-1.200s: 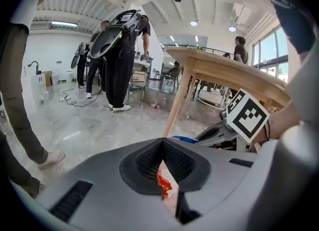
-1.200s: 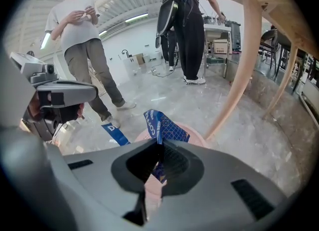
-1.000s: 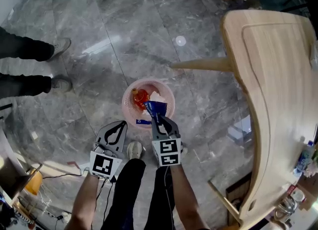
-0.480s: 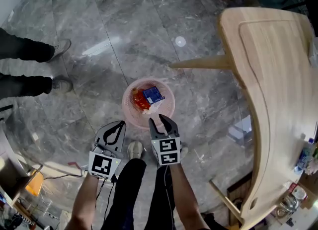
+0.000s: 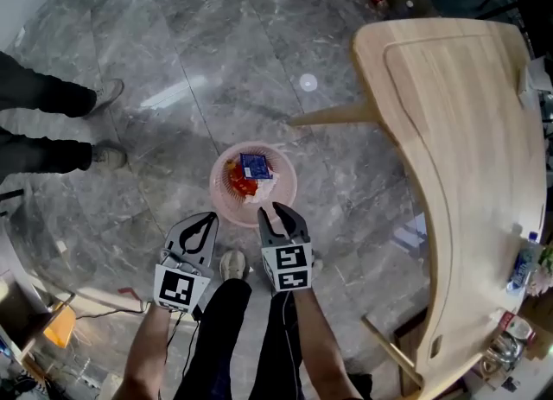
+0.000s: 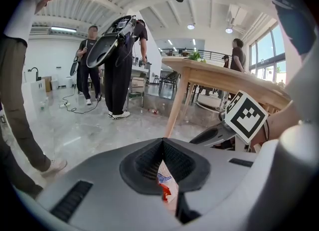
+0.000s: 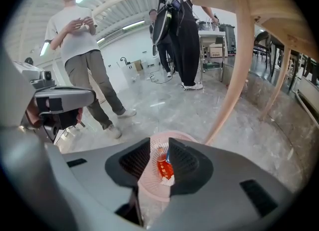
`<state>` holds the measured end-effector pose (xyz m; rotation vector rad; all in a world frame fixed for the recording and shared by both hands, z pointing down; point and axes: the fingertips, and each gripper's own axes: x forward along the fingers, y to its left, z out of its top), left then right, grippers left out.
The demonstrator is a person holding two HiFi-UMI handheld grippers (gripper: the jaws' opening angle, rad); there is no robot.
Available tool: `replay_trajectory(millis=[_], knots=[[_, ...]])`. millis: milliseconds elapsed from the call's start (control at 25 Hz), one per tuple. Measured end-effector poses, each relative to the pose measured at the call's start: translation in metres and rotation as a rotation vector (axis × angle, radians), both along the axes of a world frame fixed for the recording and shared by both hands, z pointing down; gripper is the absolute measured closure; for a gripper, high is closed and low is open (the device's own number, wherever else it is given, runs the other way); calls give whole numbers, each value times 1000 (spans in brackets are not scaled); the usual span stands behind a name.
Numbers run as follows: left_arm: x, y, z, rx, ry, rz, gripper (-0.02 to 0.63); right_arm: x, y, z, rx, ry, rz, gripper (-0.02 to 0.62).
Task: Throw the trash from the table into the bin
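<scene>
The pink mesh bin (image 5: pixel 226 203) stands on the floor in front of both grippers. In it lie a blue packet (image 5: pixel 254 165), a red wrapper (image 5: pixel 239 179) and some white paper. My right gripper (image 5: pixel 282 214) hovers just above the bin's near rim. It is open, its jaws have just been closing a little, and nothing is between them. Through their gap in the right gripper view (image 7: pixel 159 147) I see the bin (image 7: pixel 147 182) and the red wrapper (image 7: pixel 163 167). My left gripper (image 5: pixel 200 229) hangs to the left of the bin, shut and empty, with its tips (image 6: pixel 162 144) touching.
The wooden table (image 5: pixel 467 130) fills the right side, with one leg (image 5: pixel 333 114) slanting toward the bin and a bottle (image 5: pixel 521 265) at its near end. A bystander's legs and shoes (image 5: pixel 56 122) are at the left. My own shoe (image 5: pixel 233 262) is below the bin.
The blue packet left the right gripper's jaws and dropped into the bin. Those jaws opened, and the gripper drew back a little. The left gripper stayed where it was.
</scene>
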<state>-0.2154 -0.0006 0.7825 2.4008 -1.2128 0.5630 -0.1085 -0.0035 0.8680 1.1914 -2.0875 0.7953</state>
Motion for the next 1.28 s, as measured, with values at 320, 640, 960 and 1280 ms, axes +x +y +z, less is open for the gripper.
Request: replay_trajectory(millis=[320, 640, 960, 1280], knots=[[9, 6, -61, 50, 5, -1, 600, 6, 1, -81, 115, -30, 8, 533], [33, 2, -152, 151, 6, 20, 600, 25, -10, -200, 279, -73, 54, 589], [60, 10, -247, 232, 28, 23, 600, 46, 1, -310, 389, -124, 79, 589], [84, 21, -316, 296, 34, 41, 600, 71, 13, -394, 486, -135, 94, 590]])
